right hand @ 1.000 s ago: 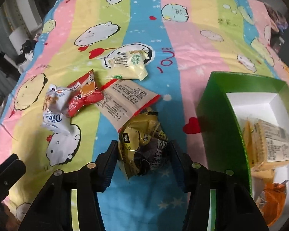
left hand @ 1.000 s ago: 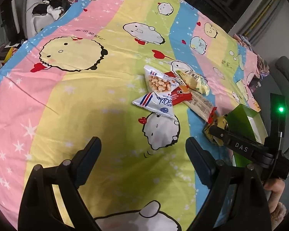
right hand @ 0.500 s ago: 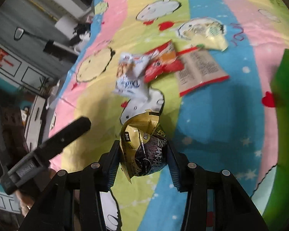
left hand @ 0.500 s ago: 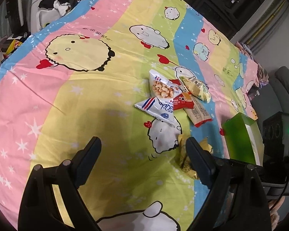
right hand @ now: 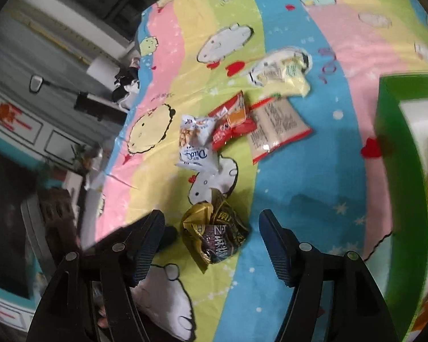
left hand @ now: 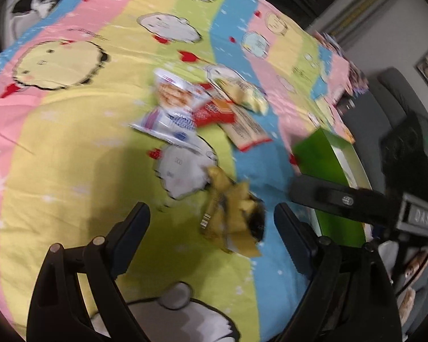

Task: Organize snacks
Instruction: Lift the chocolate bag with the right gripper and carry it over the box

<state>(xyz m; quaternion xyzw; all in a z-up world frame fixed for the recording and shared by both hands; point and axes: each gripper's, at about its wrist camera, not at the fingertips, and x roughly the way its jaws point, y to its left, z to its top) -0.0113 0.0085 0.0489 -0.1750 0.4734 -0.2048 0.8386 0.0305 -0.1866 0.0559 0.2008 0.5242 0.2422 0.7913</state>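
Note:
A crumpled gold-and-black snack bag (right hand: 216, 236) sits between the fingers of my right gripper (right hand: 211, 222). Its jaws are opening, and a gap shows on each side of the bag, so the pads do not press it. It looks to be on or just above the bedsheet. In the left wrist view the same bag (left hand: 231, 216) lies just ahead, between the wide-open fingers of my left gripper (left hand: 209, 213), untouched. One right gripper finger (left hand: 328, 196) reaches in from the right. The green box (right hand: 399, 199) with snack packs inside stands at the right.
Farther up the cartoon bedsheet (right hand: 299, 185) lies a pile: a white biscuit bag (right hand: 195, 154), a red packet (right hand: 231, 125), a beige red-edged pack (right hand: 276, 125) and a pale yellow pack (right hand: 285, 74). The bed's left edge drops to furniture and clutter.
My right gripper swung left from beside the green box with the gold bag, then opened its jaws and let go of it. The bag now appears between my left gripper's fingers.

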